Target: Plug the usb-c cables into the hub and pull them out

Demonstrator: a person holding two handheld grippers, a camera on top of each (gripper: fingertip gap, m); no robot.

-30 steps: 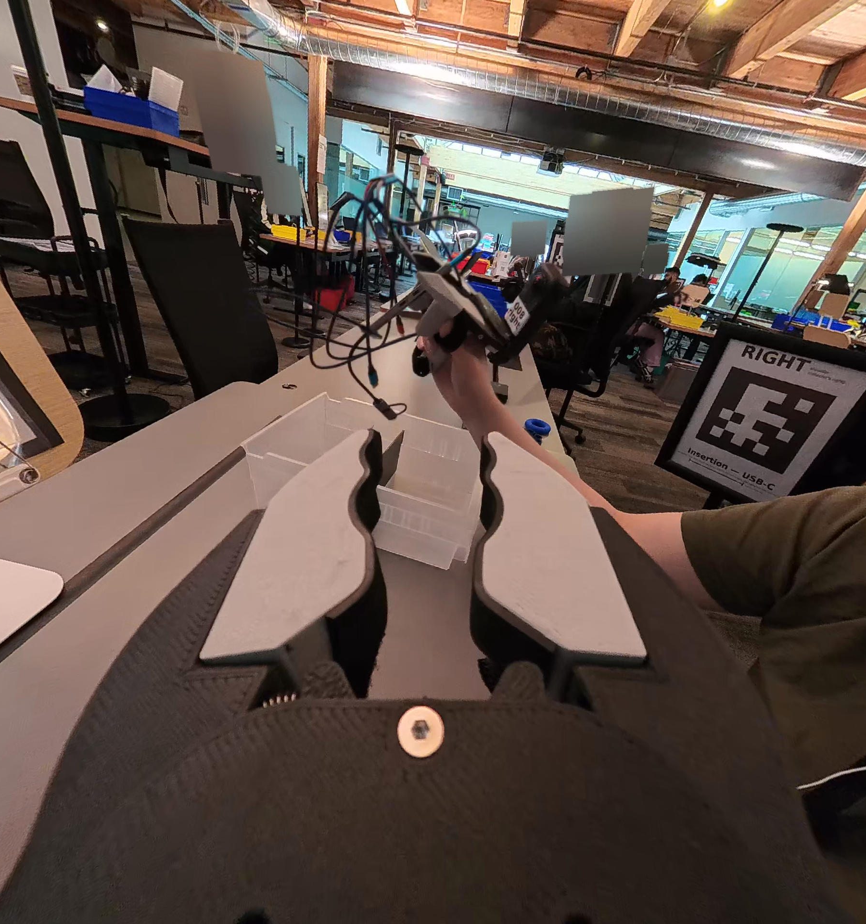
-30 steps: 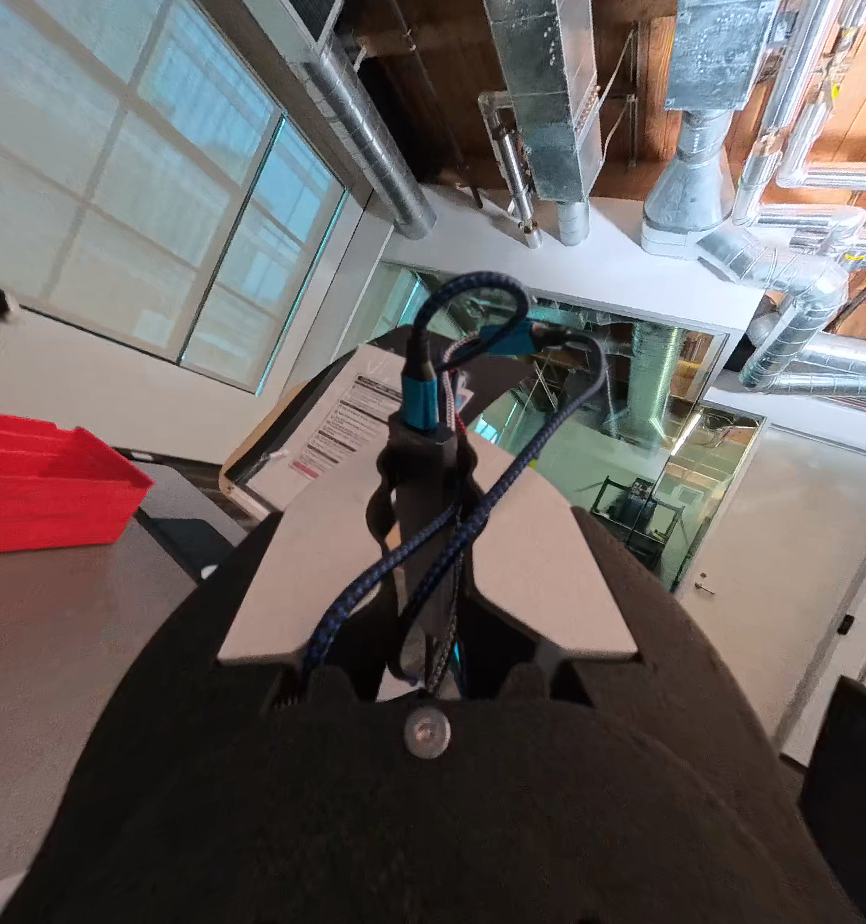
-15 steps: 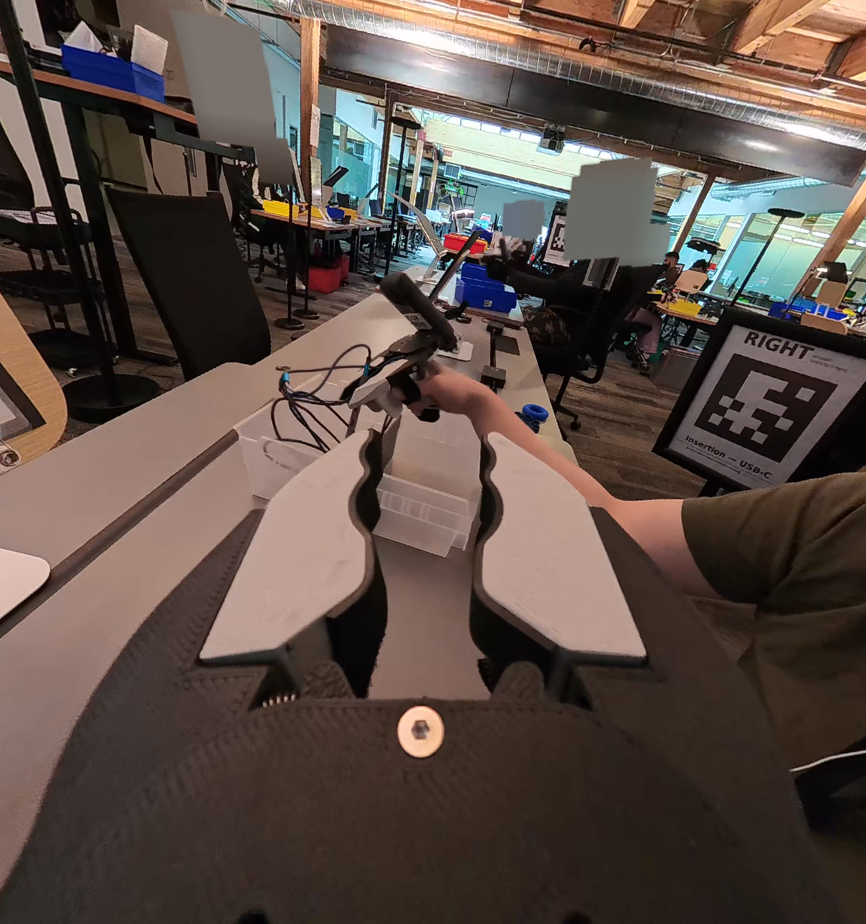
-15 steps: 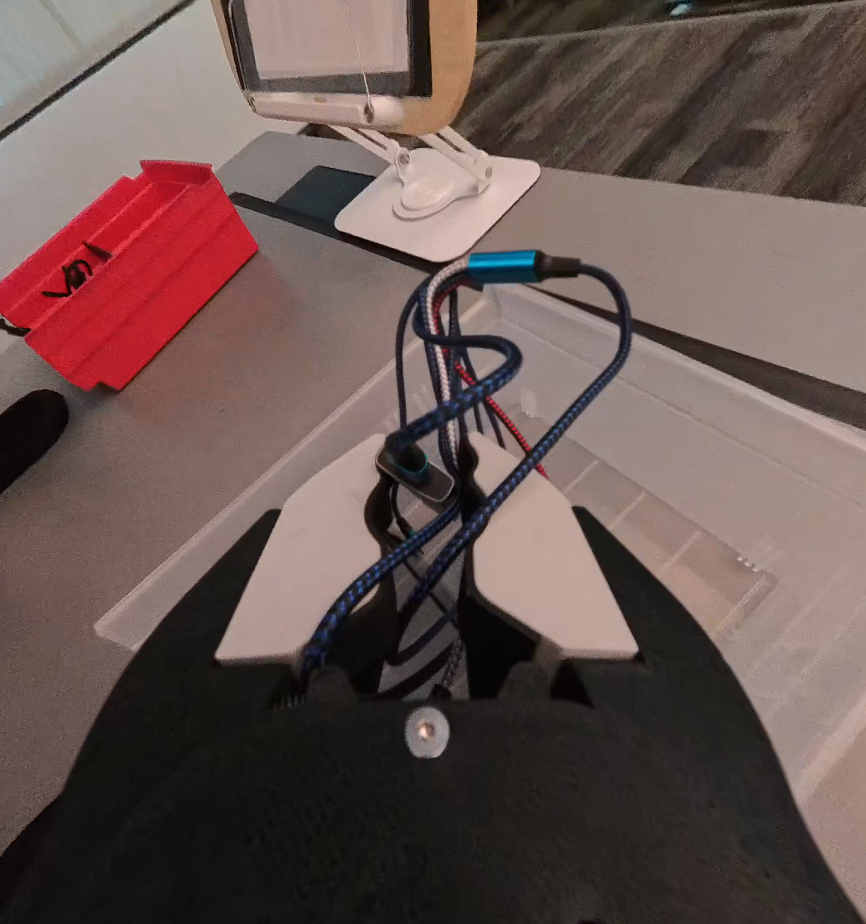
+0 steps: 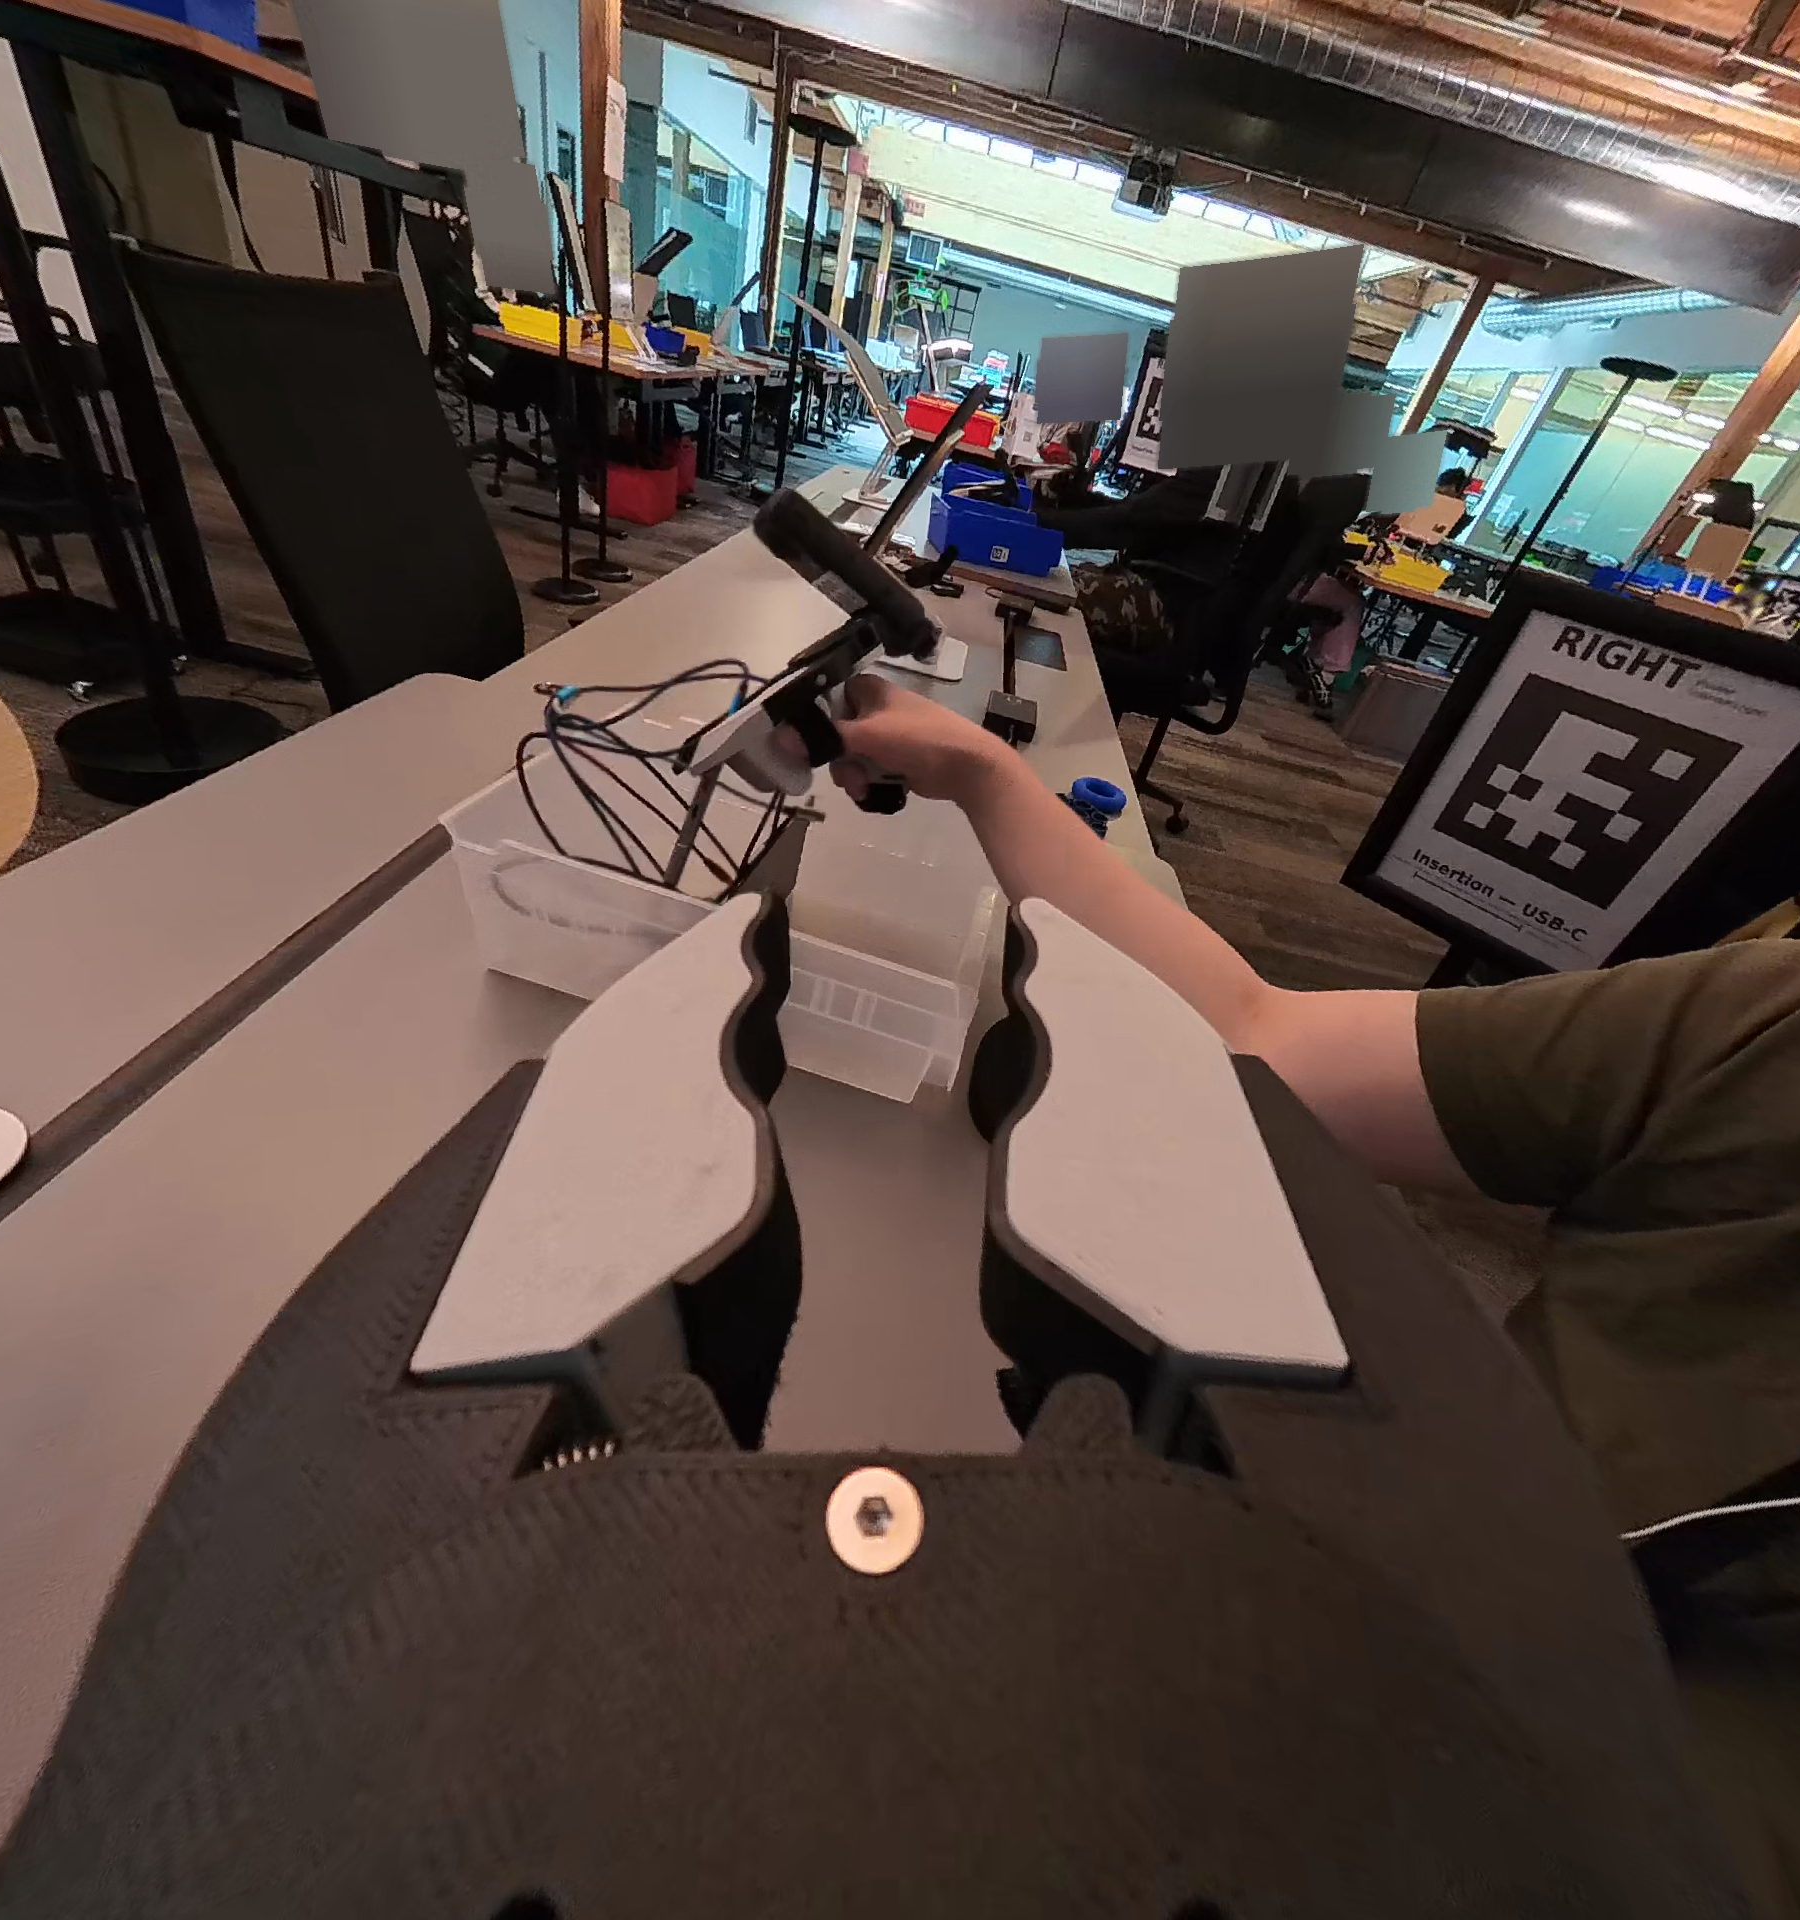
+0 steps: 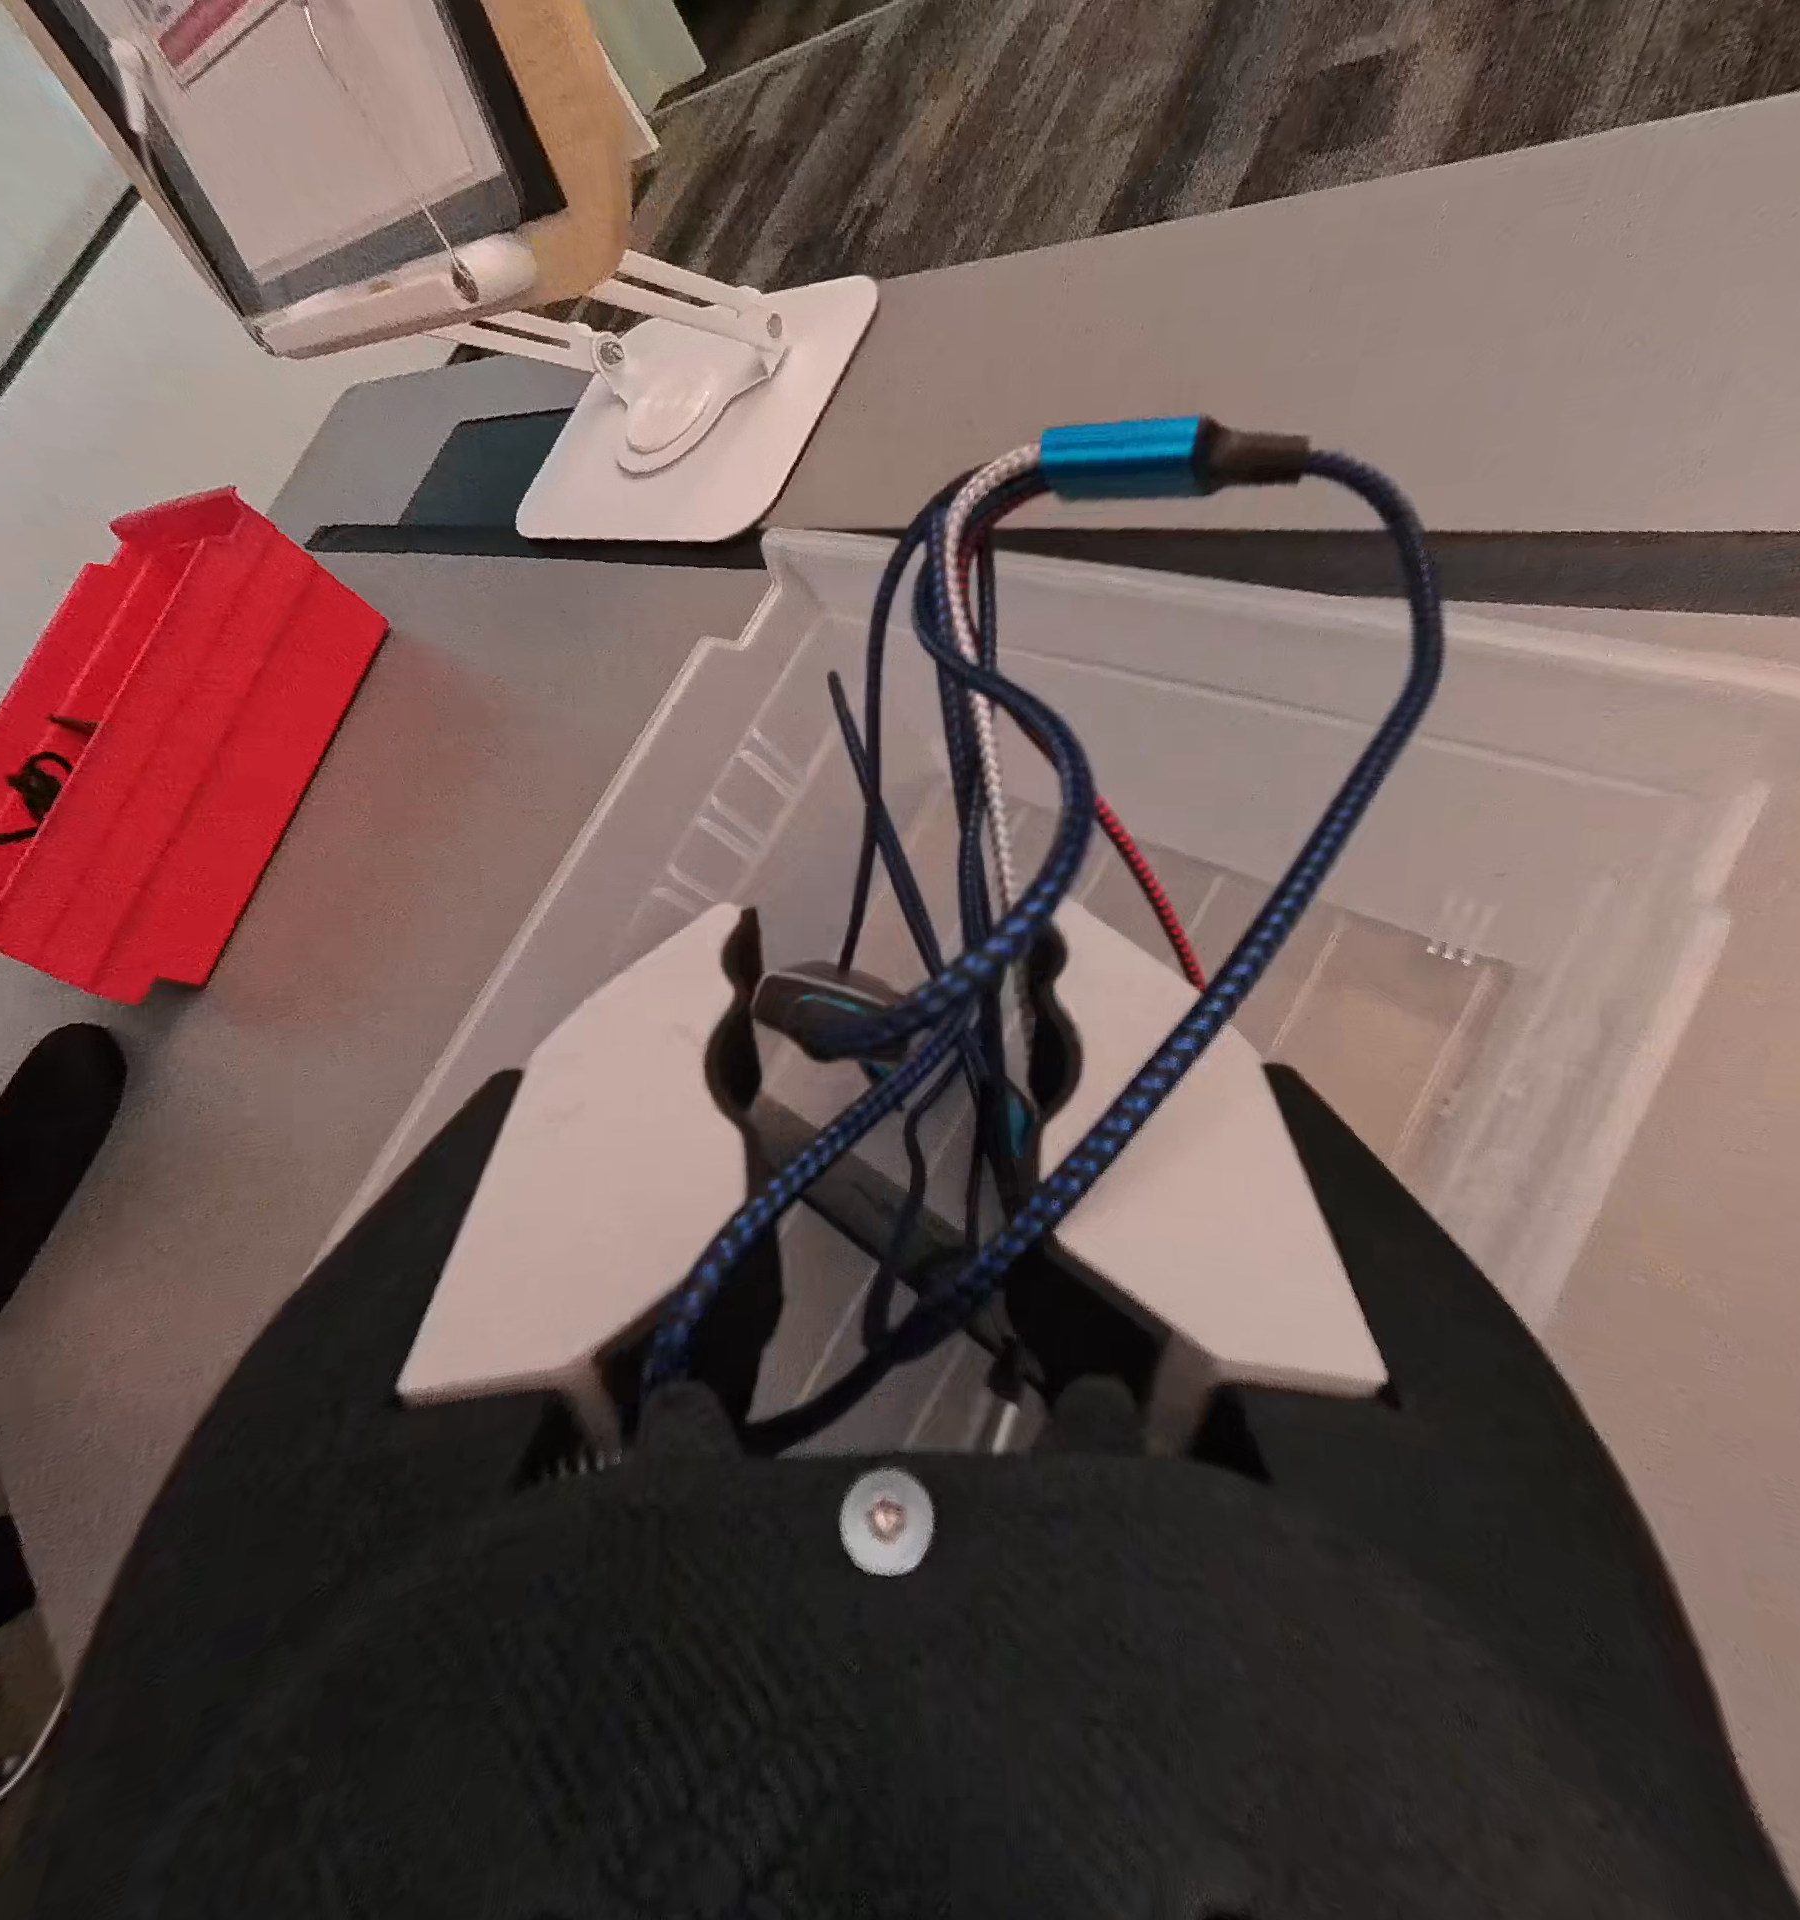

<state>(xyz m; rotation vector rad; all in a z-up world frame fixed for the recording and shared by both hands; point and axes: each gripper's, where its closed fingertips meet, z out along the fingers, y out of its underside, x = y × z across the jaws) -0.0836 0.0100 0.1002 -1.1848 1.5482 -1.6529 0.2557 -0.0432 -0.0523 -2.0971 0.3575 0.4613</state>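
Observation:
My right gripper (image 6: 896, 925) hangs over a clear plastic bin (image 6: 1291, 644) with its jaws spread wide. The dark grey hub (image 6: 823, 1013) sits tilted between the fingers with room beside it, so the pads do not press on it. Braided blue, white and red cables (image 6: 1395, 727) loop up from it to a blue metal plug housing (image 6: 1124, 457). In the left wrist view the right gripper (image 5: 750, 727) is above the bin (image 5: 584, 925), and the hub (image 5: 683, 831) and cables (image 5: 605, 769) dangle into it. My left gripper (image 5: 888, 914) is open and empty, low over the table before the bin.
A red bin (image 6: 148, 727) lies on the table to the left of the clear bin. A tablet on a white stand (image 6: 698, 416) is behind it. A framed marker sign (image 5: 1602, 800) stands at the right, and a blue ring (image 5: 1095, 798) lies near the table edge. There is about 40 cm between the tips of the two grippers.
My right gripper swung down from pointing at the ceiling to over the clear bin, then opened its jaws; the hub went from gripped to loose and lower between the fingers. The left gripper barely moved.

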